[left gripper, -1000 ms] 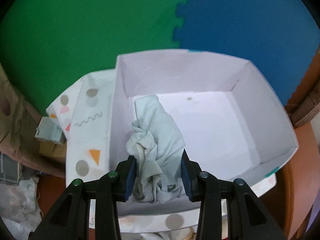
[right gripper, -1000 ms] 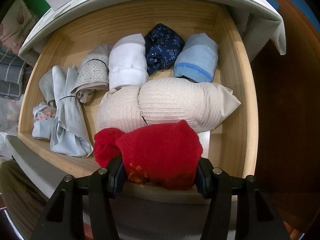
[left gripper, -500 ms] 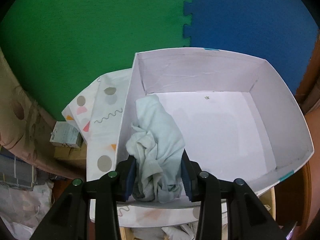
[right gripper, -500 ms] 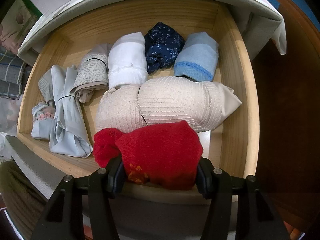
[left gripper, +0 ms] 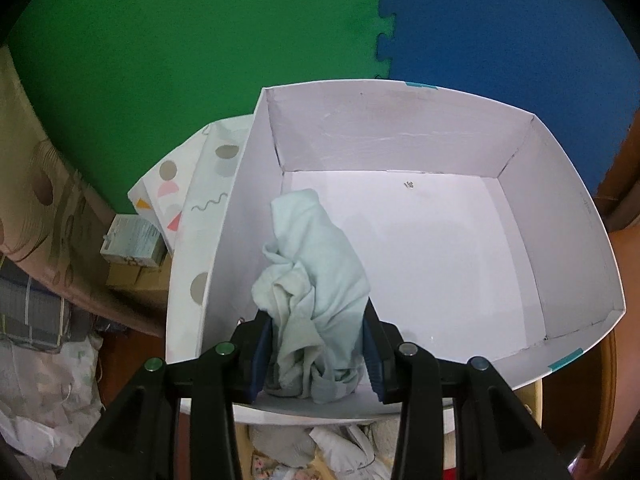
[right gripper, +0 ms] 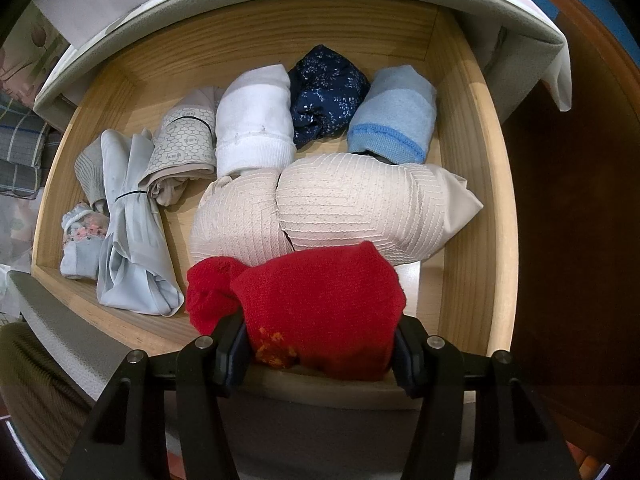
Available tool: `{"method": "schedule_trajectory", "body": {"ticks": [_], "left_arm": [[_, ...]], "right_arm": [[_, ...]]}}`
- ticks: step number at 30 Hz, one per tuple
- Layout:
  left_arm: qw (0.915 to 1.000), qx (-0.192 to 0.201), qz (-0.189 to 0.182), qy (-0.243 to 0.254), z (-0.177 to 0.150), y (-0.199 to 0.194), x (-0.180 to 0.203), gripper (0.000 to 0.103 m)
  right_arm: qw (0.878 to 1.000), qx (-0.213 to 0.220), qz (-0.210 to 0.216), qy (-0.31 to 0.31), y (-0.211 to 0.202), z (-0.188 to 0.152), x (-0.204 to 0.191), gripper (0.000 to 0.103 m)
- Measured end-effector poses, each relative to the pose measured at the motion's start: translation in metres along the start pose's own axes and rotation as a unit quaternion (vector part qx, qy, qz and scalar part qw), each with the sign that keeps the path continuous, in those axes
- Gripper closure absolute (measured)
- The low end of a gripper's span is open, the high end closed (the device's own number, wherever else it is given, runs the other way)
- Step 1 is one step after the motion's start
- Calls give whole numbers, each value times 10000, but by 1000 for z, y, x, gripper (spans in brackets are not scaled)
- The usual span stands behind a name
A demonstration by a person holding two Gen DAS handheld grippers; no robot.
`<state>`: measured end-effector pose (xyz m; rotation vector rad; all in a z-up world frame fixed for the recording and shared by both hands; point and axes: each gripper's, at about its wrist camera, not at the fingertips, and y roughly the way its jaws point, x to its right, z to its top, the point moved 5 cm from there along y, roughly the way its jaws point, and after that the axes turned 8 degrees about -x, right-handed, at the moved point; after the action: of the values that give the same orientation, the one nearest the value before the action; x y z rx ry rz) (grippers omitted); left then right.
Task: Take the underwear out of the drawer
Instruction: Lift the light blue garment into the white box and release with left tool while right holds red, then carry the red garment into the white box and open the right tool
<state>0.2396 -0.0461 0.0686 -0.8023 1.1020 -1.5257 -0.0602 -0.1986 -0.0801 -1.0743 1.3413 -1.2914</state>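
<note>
Above the white box [left gripper: 560, 216], the left gripper [left gripper: 318, 354] pinches pale green underwear [left gripper: 316, 280].
Right gripper [right gripper: 322, 354] clamps red underwear [right gripper: 320, 308] over the wooden drawer [right gripper: 472, 208].

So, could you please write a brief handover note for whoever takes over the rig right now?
Left gripper: shut on a pale mint garment, held over the near-left part of the white box, not released; nothing else shows in the box.
Right gripper: shut on a red garment, at the front edge of the open wooden drawer.
In the drawer: a beige bra, white roll, navy floral piece, light blue roll, pale bundles on the left.
Done: two items gripped. Left: drop the mint one, bring the red one over, probably empty the rest.
</note>
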Motion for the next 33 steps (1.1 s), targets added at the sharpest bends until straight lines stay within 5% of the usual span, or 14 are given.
{"method": "schedule_trajectory", "body": {"ticks": [14,22,33], "left_arm": [[9995,-80,-32,-300,-3,-8,-1,56],[9986,309,-265,-337,1,-35,-7,50],[9973,728,-55,-82,-49,-67,-19,48]], "right_arm": [[10000,35,-38,-6,1,0,0,49],[9999,124,-91,-31,-2,-1,0,50],[9997,249,-45,43,-18,1,2,52]]}}
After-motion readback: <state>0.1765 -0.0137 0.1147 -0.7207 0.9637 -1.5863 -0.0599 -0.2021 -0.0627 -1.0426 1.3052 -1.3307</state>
